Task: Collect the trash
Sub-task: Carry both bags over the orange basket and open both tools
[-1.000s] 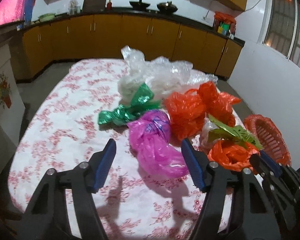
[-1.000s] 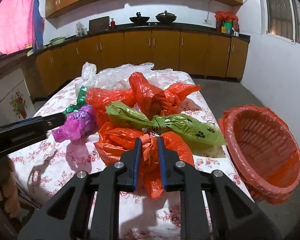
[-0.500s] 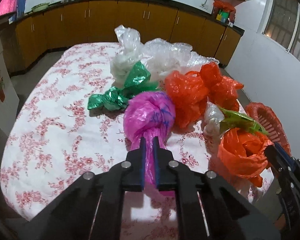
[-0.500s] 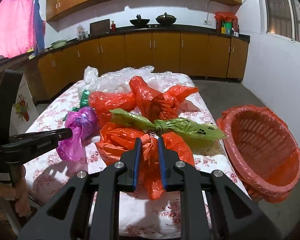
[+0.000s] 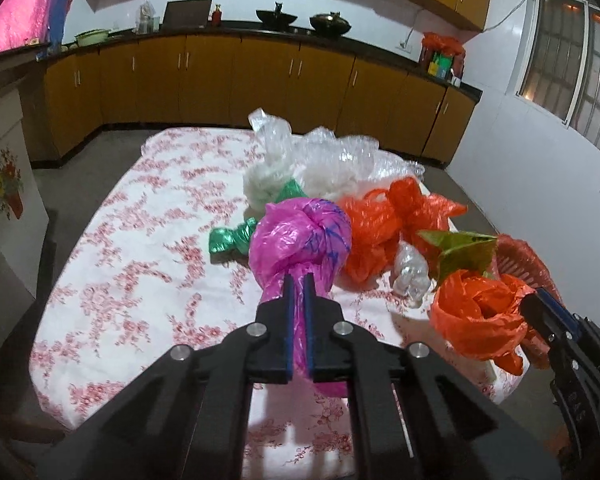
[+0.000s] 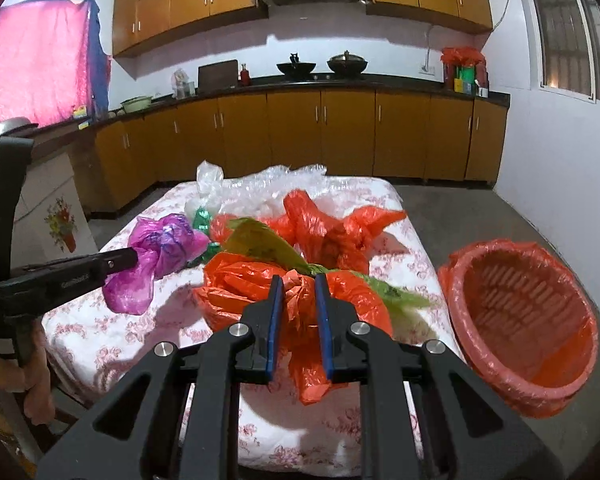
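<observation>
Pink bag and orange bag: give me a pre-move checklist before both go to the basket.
1. Left gripper shut on pink bag: ok.
2. Right gripper shut on orange bag: ok.
3. Pink bag clear of the table: ok, lifted in the right wrist view.
4. Orange bag free of the light green bag: cannot tell, they overlap.
5. Basket mouth open, liner in place: ok.
6. Basket within reach beside the table: ok.

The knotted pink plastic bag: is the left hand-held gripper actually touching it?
Touching. In the left wrist view the left hand-held gripper has both blue pads pressed onto the knotted pink plastic bag; the right wrist view shows the bag hanging from its tip above the floral tablecloth.
</observation>
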A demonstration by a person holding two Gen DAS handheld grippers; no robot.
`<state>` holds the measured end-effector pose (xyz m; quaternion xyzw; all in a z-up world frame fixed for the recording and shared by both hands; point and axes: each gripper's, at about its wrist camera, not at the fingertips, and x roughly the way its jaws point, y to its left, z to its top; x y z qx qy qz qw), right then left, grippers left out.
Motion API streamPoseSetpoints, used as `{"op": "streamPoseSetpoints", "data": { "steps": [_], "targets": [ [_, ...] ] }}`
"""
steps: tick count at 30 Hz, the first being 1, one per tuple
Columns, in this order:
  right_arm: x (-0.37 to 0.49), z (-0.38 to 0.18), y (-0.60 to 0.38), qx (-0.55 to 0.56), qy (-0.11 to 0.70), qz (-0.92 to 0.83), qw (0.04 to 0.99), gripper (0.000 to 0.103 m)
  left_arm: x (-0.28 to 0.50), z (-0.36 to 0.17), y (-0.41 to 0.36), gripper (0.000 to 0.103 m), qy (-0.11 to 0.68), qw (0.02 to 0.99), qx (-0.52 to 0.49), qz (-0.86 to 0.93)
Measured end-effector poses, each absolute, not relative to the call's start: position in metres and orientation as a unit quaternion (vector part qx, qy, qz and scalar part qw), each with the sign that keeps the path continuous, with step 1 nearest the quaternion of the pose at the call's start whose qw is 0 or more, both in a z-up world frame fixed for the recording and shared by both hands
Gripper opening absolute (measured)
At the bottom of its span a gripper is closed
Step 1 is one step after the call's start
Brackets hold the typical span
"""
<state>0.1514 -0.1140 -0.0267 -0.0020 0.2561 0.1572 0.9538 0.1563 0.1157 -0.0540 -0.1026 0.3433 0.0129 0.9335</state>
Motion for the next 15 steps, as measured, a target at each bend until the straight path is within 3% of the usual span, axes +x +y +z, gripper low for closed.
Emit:
{"op": "streamPoseSetpoints", "data": {
  "steps": [15],
  "targets": [
    [0.163, 0.017, -0.109, 0.013, 0.193, 0.167, 0.967, 0.016, 0.153, -0.035, 0.125, 0.006, 0.325, 0.940, -0.101, 0.028]
  ]
}}
